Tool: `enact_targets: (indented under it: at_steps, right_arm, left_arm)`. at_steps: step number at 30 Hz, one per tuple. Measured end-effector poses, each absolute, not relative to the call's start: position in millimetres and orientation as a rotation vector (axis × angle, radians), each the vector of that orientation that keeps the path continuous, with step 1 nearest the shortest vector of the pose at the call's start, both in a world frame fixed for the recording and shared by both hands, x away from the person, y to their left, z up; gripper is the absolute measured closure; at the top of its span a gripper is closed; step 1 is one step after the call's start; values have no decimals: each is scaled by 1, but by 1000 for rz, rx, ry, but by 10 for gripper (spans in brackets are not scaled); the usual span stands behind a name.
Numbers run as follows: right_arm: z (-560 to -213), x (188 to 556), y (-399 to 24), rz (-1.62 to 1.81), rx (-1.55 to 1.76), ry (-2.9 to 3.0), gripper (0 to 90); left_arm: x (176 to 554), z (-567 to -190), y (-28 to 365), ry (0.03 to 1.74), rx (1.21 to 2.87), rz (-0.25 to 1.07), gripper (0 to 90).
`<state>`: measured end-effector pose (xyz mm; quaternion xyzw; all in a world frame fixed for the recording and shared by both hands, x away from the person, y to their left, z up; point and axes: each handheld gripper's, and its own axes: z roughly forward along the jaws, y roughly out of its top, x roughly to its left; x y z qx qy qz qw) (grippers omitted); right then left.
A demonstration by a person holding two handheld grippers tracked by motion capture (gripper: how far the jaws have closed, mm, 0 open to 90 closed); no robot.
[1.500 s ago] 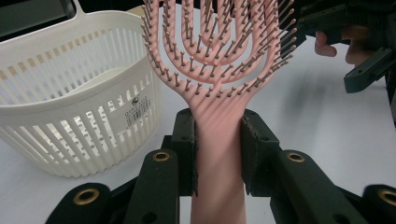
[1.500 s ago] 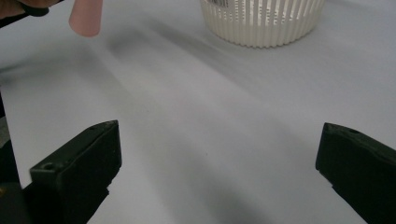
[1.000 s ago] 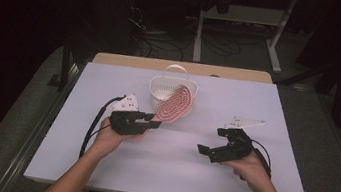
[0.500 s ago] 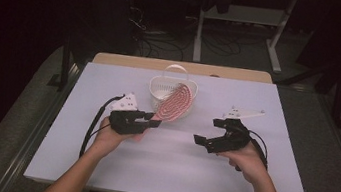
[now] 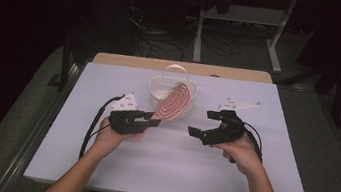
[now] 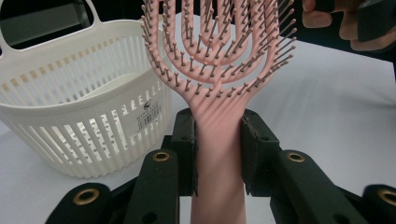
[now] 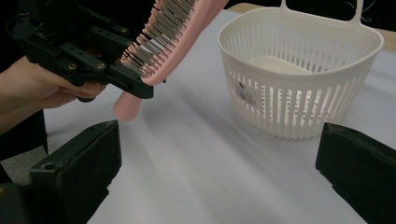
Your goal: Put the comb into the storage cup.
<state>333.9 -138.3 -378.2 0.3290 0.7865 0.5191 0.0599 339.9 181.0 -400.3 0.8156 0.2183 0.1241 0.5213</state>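
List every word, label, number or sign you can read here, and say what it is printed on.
Small white sticker with a barcode on the slatted wall of the white plastic basket: print too small and blurred to read.
Pink plastic hairbrush: no text.
White tabletop: no text.
Nothing is legible.

A white table (image 5: 98, 166) carries a white slatted basket (image 5: 162, 89) near its far edge.

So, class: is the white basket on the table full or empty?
Empty. The white basket shows a bare floor inside; the pink hairbrush is outside it, clamped by the handle in the left gripper.
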Motion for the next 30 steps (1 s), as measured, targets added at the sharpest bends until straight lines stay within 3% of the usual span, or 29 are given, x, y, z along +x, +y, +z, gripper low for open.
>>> enact_targets:
  at_steps: [30]
  right_arm:
    - [-369,347,-115,1630,931,2360,1]
  left_arm:
    - [327,-409,165,513,1956,327,705]
